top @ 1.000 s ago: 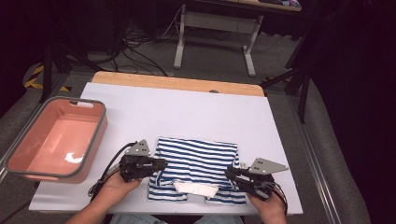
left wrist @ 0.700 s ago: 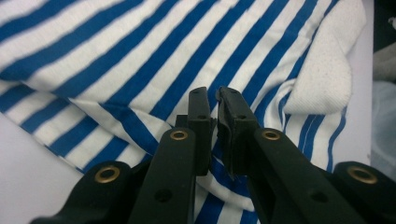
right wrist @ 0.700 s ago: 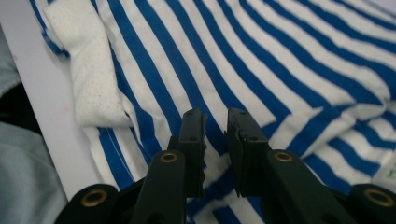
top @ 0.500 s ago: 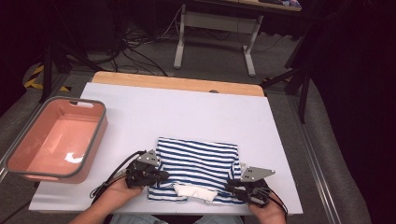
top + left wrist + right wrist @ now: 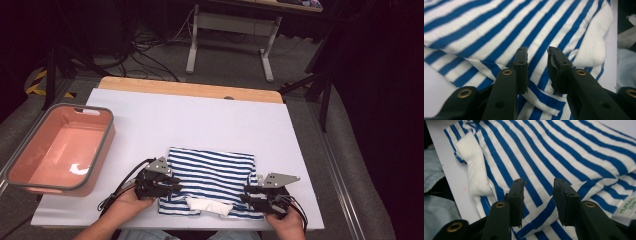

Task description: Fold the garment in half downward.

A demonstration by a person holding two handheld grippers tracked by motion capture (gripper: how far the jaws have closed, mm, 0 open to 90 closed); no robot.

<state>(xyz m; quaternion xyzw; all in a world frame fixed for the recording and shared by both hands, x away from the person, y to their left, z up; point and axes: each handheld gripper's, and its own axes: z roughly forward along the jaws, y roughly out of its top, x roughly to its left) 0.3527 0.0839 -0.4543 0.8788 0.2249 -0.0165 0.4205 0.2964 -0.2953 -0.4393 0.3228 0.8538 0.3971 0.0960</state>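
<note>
The folded blue-and-white striped cotton shirt [image 5: 212, 179] lies on the white table [image 5: 200, 125]. The left gripper [image 5: 537, 67] and right gripper [image 5: 539, 195] have just been opening; their jaws stand slightly apart over the cloth, gripping nothing.

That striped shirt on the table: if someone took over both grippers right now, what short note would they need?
Left gripper: jaws just opened, parted over the near left edge of the striped shirt, nothing clamped.
Right gripper: jaws just opened too, over the near right edge, nothing clamped.
Shirt: folded into a compact rectangle near the front of the white table, white collar at the near edge.
Pink bin: left of the table, nothing in it.
Done: folds so far look laid down and released.
Left: probably another fold, or moving it to the bin.
</note>
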